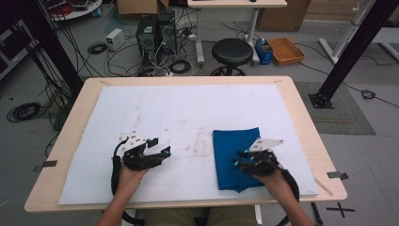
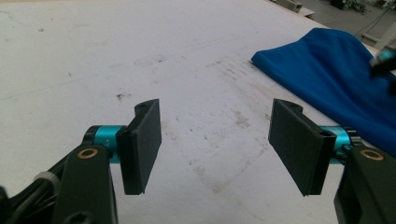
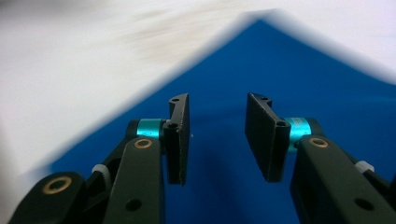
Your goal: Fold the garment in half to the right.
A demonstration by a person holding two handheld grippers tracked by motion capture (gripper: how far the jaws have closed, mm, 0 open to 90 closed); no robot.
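Right gripper [image 3: 217,140] hovers over folded blue cloth [image 1: 233,157], jaws apart, empty; left gripper [image 2: 215,144] wide open on white mat [image 1: 188,108]

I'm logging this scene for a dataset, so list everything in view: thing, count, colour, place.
folded cloth: 1, blue, right half of mat
mat: 1, white, stained, covering table
table: 1, light wood
stool: 1, black, floor beyond table
computer towers: 2, black, floor behind
tray: 1, orange-brown, floor behind
left gripper: 1, black, open above bare mat
right gripper: 1, black, open above cloth
forearms: 2, near edge
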